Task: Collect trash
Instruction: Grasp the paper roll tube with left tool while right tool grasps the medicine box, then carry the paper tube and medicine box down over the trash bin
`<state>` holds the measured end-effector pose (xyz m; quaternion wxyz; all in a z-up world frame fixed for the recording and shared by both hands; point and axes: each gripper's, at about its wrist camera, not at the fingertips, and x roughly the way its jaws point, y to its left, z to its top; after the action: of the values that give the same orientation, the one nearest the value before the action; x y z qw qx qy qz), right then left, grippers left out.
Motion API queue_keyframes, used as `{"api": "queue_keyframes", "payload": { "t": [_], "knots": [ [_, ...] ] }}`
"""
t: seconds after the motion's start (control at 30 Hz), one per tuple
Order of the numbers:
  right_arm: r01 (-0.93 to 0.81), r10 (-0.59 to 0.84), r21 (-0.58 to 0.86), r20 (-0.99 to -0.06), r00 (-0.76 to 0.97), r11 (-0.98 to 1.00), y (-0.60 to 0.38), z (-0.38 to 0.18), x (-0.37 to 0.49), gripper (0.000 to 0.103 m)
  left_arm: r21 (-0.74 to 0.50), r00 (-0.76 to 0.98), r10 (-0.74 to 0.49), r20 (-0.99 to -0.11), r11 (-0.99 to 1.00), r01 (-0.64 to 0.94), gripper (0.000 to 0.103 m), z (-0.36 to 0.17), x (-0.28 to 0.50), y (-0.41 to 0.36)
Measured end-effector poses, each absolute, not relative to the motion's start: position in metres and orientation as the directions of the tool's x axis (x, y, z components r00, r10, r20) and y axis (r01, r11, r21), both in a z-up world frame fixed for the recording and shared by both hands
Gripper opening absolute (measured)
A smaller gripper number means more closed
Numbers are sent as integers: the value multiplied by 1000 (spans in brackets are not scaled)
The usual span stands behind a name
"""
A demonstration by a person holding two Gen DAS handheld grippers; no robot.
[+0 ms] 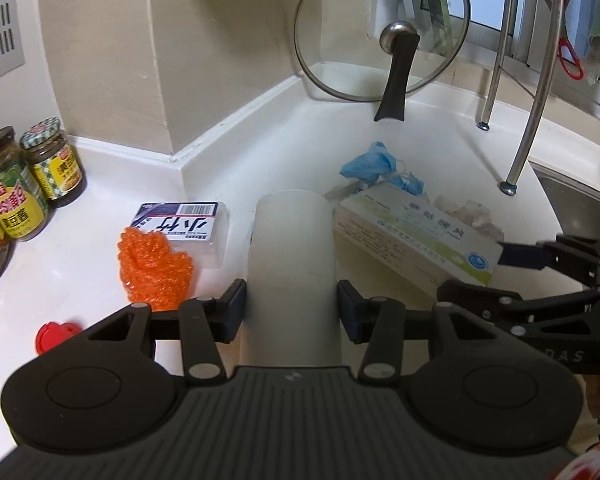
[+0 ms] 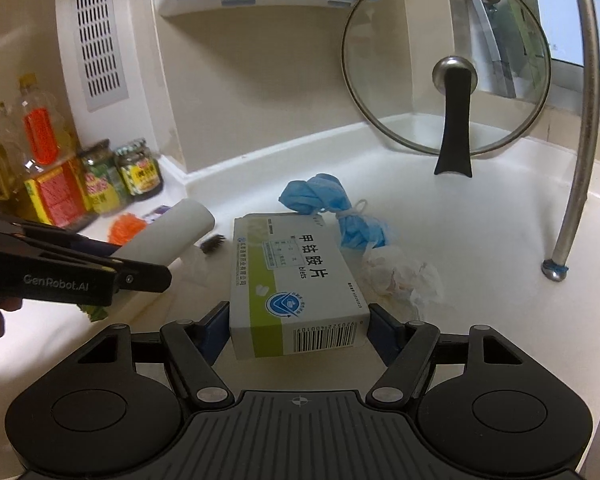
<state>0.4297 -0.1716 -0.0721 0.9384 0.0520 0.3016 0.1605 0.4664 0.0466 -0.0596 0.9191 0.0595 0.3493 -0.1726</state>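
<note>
left gripper (image 1: pixel 291 307): jaws closed on the white cardboard tube (image 1: pixel 292 264), one blue pad on each side of it, tube lifted and pointing forward over the counter (image 1: pixel 80 280)
right gripper (image 2: pixel 298 328): jaws set wide, gripping the medicine box (image 2: pixel 296 280) across its near end, both pads touching the box sides
medicine box: white and green, barcode end toward the camera, far end near the blue wad
cardboard tube from right wrist: (image 2: pixel 172 232) sticks out past the left gripper at left, clear of the counter
blue crumpled mask (image 2: pixel 332 212): on the counter just behind the box, tied strings showing
crumpled tissue (image 2: pixel 404 276): on the counter just right of the box, apart from the right pad
orange mesh scrubber (image 1: pixel 152 264): left of the tube, touching the clear plastic box (image 1: pixel 188 232)
red cap (image 1: pixel 56 334): near left edge of the counter
sauce jars (image 1: pixel 32 176): far left by the wall
glass pot lid (image 1: pixel 380 32): upright against the corner wall, black handle down
rack legs (image 1: pixel 524 120): right, standing on the counter
</note>
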Motion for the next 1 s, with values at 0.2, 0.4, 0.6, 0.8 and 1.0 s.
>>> {"api": "queue_keyframes", "payload": {
  "t": [0.2,0.4,0.6,0.8,1.0],
  "knots": [
    [-287,364,224,-594,717,931,-174,-70,417,71,1,705,-245,-666,944,329,45,-56,447,49],
    [-311,374,214,-621,689,926,-179,-65,397,71,1,711,-221,-668,955,297,45,-55,420,49],
    [-326,391,220,-607,692,919,-188,-57,375,71,0,720,-196,-666,965,263,45,-52,393,48],
    [-359,418,222,-589,692,907,-196,-46,347,71,-2,736,-173,-655,974,227,45,-44,361,45],
    [-409,464,232,-573,676,883,-205,-37,317,71,-7,749,-151,-645,981,192,45,-35,322,41]
  ]
}}
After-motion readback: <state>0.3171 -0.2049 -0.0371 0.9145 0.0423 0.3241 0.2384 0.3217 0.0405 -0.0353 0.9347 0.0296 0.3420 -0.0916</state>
